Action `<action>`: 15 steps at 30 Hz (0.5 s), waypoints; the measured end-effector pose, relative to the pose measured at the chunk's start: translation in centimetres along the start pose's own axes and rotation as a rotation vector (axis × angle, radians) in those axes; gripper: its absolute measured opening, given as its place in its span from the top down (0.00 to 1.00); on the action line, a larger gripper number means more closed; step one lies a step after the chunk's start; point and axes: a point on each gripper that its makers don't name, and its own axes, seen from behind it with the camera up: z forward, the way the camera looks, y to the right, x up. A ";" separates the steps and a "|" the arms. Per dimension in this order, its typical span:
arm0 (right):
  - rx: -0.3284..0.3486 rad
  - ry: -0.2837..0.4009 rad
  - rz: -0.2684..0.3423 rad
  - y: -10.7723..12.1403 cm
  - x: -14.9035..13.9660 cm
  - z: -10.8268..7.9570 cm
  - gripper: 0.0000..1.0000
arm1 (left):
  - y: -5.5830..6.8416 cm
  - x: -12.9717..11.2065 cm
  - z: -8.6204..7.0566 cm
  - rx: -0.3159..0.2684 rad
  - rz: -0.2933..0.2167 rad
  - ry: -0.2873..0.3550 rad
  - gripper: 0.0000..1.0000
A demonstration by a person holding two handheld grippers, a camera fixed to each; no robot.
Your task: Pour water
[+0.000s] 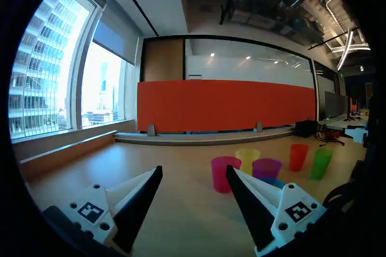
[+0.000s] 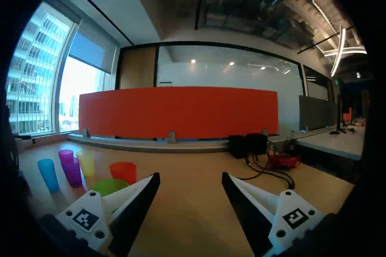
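Several coloured plastic cups stand upright on the wooden table. In the left gripper view a pink cup (image 1: pixel 225 173), a yellow cup (image 1: pixel 247 159), a purple cup (image 1: pixel 266 167), a red cup (image 1: pixel 298 156) and a green cup (image 1: pixel 321 163) cluster ahead on the right; a blue cup (image 1: pixel 278 182) peeks from behind my right finger. My left gripper (image 1: pixel 193 170) is open and holds nothing, just left of the pink cup. In the right gripper view the blue cup (image 2: pixel 48 174), purple cup (image 2: pixel 73 171), yellow cup (image 2: pixel 87 163), red cup (image 2: pixel 123 171) and green cup (image 2: pixel 109 187) stand at the left. My right gripper (image 2: pixel 190 176) is open over bare table.
An orange partition (image 2: pixel 178 112) runs along the table's far edge. Black cables and a red item (image 2: pixel 280 162) lie at the right beside a black box (image 2: pixel 247 145). Large windows (image 1: pixel 48 83) line the left wall. Desks with monitors (image 1: pixel 335 105) stand at the far right.
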 end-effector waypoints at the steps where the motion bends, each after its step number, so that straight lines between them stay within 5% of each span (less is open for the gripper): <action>1: 0.000 0.000 0.000 0.0 0.0 0.0 0.01 | 0.0 0.0 0.0 0.000 0.000 0.000 0.02; 15: 0.000 0.000 0.000 0.1 0.1 0.1 0.01 | 0.0 0.0 -0.2 0.000 0.000 0.000 0.02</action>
